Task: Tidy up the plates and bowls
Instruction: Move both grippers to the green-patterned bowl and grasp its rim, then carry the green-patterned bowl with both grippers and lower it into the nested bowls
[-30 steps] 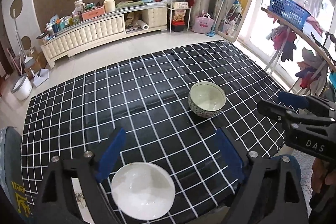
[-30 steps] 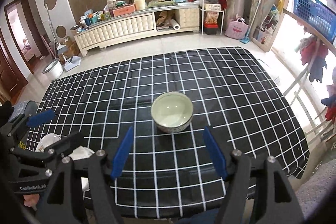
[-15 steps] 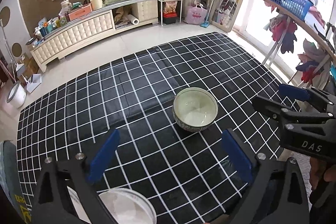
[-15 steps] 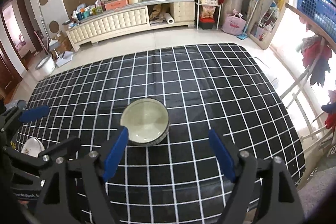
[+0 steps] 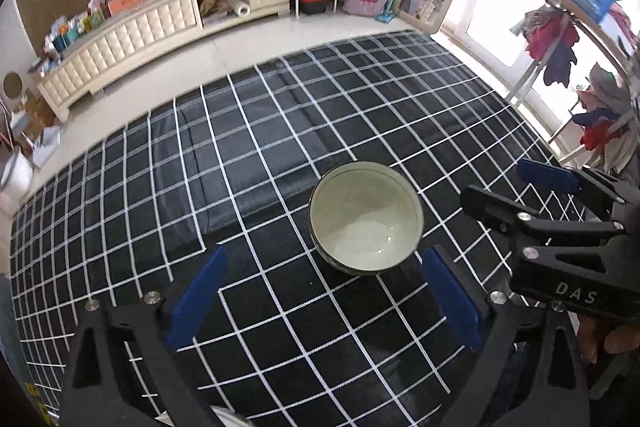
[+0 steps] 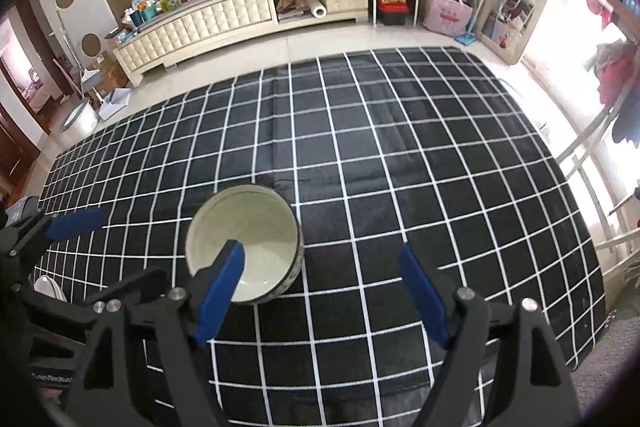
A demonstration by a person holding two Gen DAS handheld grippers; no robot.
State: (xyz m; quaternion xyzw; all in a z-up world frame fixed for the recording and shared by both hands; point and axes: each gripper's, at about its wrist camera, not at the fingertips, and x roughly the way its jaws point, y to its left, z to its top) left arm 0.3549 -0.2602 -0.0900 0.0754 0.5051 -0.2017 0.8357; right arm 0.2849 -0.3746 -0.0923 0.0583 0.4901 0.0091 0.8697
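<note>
A pale green bowl (image 5: 365, 217) with a dark patterned outside stands upright on the black grid tablecloth (image 5: 248, 155). My left gripper (image 5: 326, 299) is open and empty, just short of the bowl. The bowl also shows in the right wrist view (image 6: 256, 237), ahead and left. My right gripper (image 6: 320, 289) is open and empty; its left finger (image 6: 220, 283) overlaps the bowl's near rim in view. A white plate (image 6: 50, 287) peeks out at the far left behind the left gripper, and a sliver of the white plate (image 5: 224, 417) shows at the bottom of the left wrist view.
The right gripper (image 5: 560, 227) sits to the right of the bowl. The left gripper (image 6: 60, 239) sits at the table's left front. A cream sideboard (image 6: 224, 19), shelves and a drying rack (image 5: 568, 7) stand beyond the table.
My left gripper has moved right and forward from the white plate to the green bowl. My right gripper has shifted right and closer, so the bowl now lies at its left finger.
</note>
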